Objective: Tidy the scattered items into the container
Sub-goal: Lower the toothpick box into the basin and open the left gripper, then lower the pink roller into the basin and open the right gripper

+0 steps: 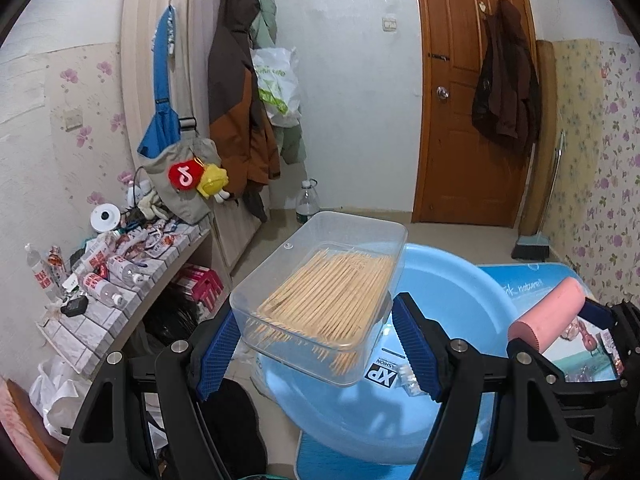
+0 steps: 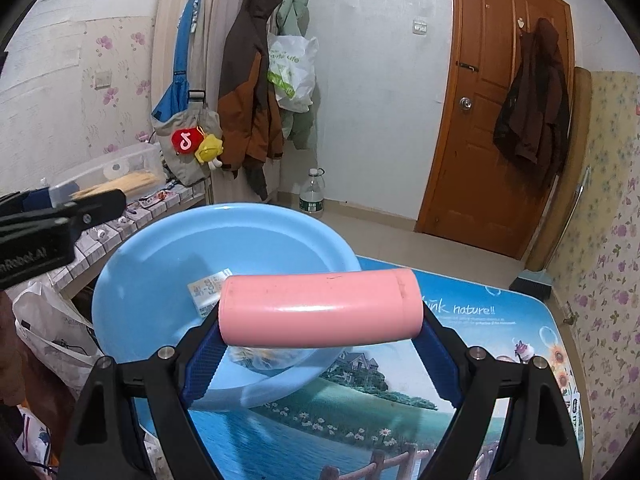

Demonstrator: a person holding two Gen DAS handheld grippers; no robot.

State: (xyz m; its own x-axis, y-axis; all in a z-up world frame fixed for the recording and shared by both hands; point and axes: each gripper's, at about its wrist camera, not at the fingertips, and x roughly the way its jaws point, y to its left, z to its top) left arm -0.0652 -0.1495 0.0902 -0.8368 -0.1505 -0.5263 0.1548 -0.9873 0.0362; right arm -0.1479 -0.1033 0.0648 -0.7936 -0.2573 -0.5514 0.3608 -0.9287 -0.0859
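My left gripper [image 1: 316, 344] is shut on a clear plastic box of wooden sticks [image 1: 324, 292] and holds it above the blue basin [image 1: 452, 312]. My right gripper [image 2: 320, 340] is shut on a pink cylinder [image 2: 320, 308], held crosswise over the near rim of the basin [image 2: 160, 256]. The pink cylinder also shows at the right of the left wrist view [image 1: 548, 312]. The left gripper and box show at the far left of the right wrist view [image 2: 80, 200]. A paper label [image 2: 208, 288] and a small item lie in the basin.
The basin sits on a table with a picture top [image 2: 400, 420]. A tiled shelf [image 1: 112, 288] with bottles and packets runs along the left wall. Coats hang on the wall [image 1: 240, 92] and the brown door [image 1: 472, 120]. A water bottle [image 1: 308, 200] stands on the floor.
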